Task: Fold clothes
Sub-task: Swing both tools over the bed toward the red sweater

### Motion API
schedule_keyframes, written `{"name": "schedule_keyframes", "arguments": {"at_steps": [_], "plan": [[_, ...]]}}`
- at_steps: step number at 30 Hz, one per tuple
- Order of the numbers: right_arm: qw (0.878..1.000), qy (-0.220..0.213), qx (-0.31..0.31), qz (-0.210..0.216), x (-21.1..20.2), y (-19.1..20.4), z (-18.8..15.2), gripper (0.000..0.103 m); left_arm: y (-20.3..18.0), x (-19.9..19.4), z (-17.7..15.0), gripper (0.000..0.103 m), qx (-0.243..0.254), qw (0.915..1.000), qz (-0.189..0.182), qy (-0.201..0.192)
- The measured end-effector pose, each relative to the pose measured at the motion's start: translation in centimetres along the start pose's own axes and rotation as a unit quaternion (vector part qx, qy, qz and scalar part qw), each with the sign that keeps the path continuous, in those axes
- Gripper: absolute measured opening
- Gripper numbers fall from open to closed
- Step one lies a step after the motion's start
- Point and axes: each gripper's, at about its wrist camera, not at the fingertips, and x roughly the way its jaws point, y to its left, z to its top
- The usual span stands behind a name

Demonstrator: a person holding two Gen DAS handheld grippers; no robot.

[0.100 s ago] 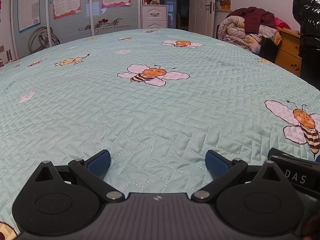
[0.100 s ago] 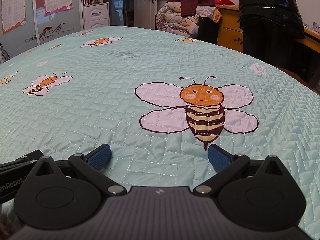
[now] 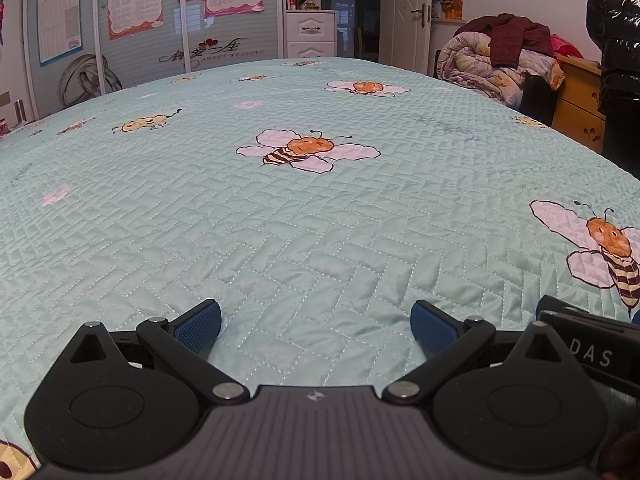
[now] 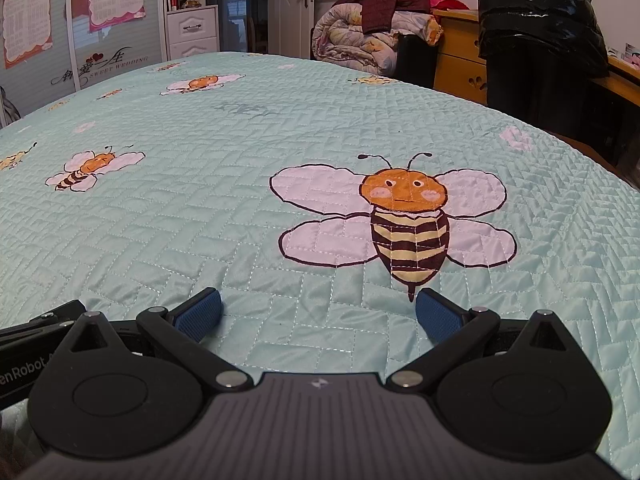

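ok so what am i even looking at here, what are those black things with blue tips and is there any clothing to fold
Each picture comes from a fisheye camera mounted on a hand-held gripper, looking forward along its two fingers. A person holds one gripper in each hand; there is no robot arm.

In the left view, the left gripper shows blue-padded fingers spread wide with nothing between them. The right gripper is open and empty too.

Both hover low over a bed with a pale green quilted bedspread printed with bees, one large bee just ahead of the right gripper. No garment lies on the visible bedspread. A bundle of bedding and clothes sits beyond the bed, and a person in a black jacket stands nearby.
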Motion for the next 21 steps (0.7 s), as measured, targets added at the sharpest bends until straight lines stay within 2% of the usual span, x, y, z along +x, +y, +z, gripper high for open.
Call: {"name": "schedule_keyframes", "arguments": {"at_steps": [3,6,8,11,14,18,21], "plan": [[1.000,-0.005,-0.002,-0.002,-0.1,0.1,-0.1,0.102,-0.2,-0.3,-0.1,0.103,0.004,1.0000,0.004,0.002],[1.000,-0.006,-0.008,-0.004,-0.3,0.4,-0.2,0.102,-0.3,-1.7,-0.3,0.103,0.010,0.9994,0.000,0.034],[1.000,-0.002,-0.005,0.010,-0.7,0.0,-0.3,0.102,0.5,-4.0,-0.9,0.103,0.005,0.9974,-0.006,0.072],[0.998,0.016,0.009,0.066,-2.6,-1.2,-0.9,0.102,2.9,-8.2,-2.8,0.103,-0.016,0.9904,-0.020,0.136],[0.988,0.034,0.025,0.147,-7.0,-1.9,-3.5,0.102,6.5,-13.1,-5.5,0.102,-0.051,0.9800,-0.023,0.191],[0.961,0.074,0.038,0.263,-14.7,-0.6,-8.5,0.102,12.5,-20.8,-8.3,0.102,-0.089,0.9801,0.022,0.176],[0.948,0.088,0.016,0.307,-20.6,2.1,-11.0,0.102,17.0,-26.1,-8.5,0.102,-0.114,0.9809,0.075,0.139]]}}
